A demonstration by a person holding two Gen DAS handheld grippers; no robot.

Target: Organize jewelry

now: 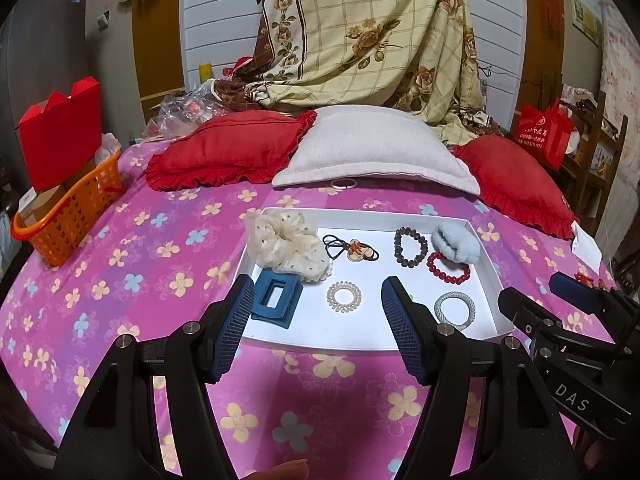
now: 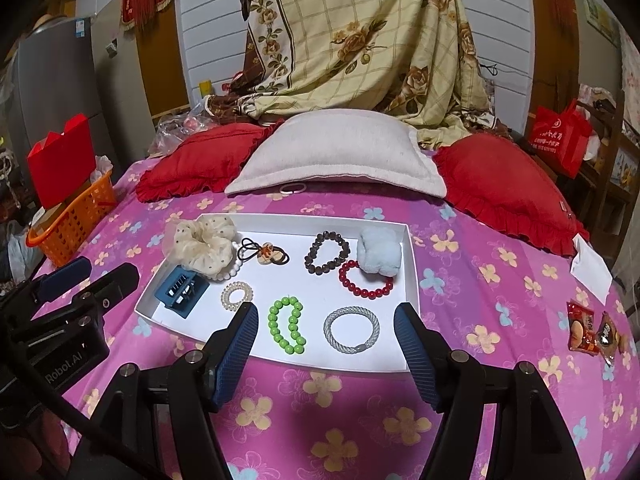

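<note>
Pink floral bedsheet [image 2: 460, 292] covers the bed and runs under both pairs of tongs, its near part cut off by their black frames. Ahead of them lies the white tray [image 2: 160, 312], a shallow box whose front rim the blue pads partly hide. The left tongs [image 1: 318, 320] hang spread over the tray's near left part, nothing between the pads; the right tongs [image 2: 322, 344] hang spread over its near right part, likewise gripping nothing. Far left of both sits the cream scrunchie [image 2: 200, 246], draped over the tray's rim and over most of a white bead string, of which only a short arc shows. Far right is the pale blue fluffy scrunchie [image 2: 379, 256], lying on one edge of the red bead bracelet [image 2: 366, 280]. Just beyond the left pad of the left tongs lies the blue claw clip [image 1: 274, 298], touching the cream scrunchie. Between the right tongs' pads lie the green bead bracelet [image 2: 287, 324] and the silver mesh hair tie [image 2: 351, 330]; from the left wrist view the green one is almost wholly hidden behind the right pad. Farther off lie the dark bead bracelet [image 2: 326, 252], the clear spiral hair tie [image 2: 237, 295], and black elastic ties with a small ornament [image 2: 266, 256] too small to make out.
</note>
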